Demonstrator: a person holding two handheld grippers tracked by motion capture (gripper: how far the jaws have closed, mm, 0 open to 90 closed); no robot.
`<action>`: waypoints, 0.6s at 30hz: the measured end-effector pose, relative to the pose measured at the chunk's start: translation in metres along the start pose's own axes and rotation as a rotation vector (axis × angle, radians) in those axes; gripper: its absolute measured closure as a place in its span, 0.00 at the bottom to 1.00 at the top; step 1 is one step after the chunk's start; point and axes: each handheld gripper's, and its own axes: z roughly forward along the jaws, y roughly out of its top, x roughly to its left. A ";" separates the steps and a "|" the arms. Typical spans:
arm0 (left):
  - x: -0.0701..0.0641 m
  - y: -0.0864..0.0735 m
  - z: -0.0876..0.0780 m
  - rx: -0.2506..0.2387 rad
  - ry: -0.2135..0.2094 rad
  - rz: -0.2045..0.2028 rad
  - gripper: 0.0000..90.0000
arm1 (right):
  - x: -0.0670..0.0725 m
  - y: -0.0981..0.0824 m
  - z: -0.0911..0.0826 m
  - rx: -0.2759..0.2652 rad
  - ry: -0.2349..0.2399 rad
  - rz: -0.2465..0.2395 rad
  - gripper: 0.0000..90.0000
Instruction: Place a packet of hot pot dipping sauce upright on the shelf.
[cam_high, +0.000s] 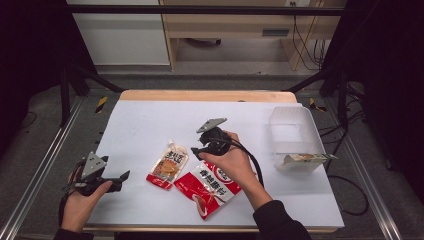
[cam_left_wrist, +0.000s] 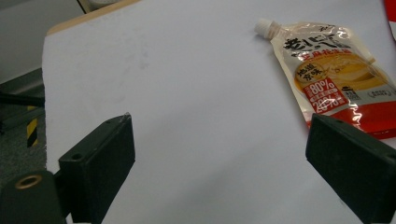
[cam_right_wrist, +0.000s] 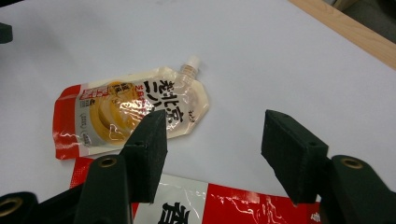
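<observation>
A spouted pouch (cam_high: 167, 166) printed orange and red lies flat on the white table sheet (cam_high: 150, 125), left of centre. Just right of it lies a red and white snack bag (cam_high: 212, 187). My right gripper (cam_high: 199, 150) hovers at the bag's far edge, beside the pouch. In the right gripper view its jaws (cam_right_wrist: 215, 128) stand apart over bare sheet, with the pouch (cam_right_wrist: 126, 109) to their left and the bag (cam_right_wrist: 224, 205) under them. My left gripper (cam_high: 120, 177) rests at the table's left front, open (cam_left_wrist: 219, 135), with the pouch (cam_left_wrist: 334, 79) ahead to its right.
A clear plastic box (cam_high: 295, 125) stands at the table's right side with a flat packet (cam_high: 305, 159) lying in its near end. The wooden table edge (cam_high: 205, 95) runs along the back. Black frame struts rise at both far corners.
</observation>
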 end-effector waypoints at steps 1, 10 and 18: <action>0.000 0.000 0.000 0.000 0.000 0.000 0.09 | 0.000 0.000 0.000 0.000 0.000 0.000 0.46; -0.003 0.002 0.001 0.008 0.027 0.006 0.09 | 0.002 0.000 0.022 0.013 0.007 0.035 0.53; 0.000 0.002 0.001 0.013 0.028 0.003 0.09 | 0.009 -0.001 0.047 0.024 0.037 0.049 0.59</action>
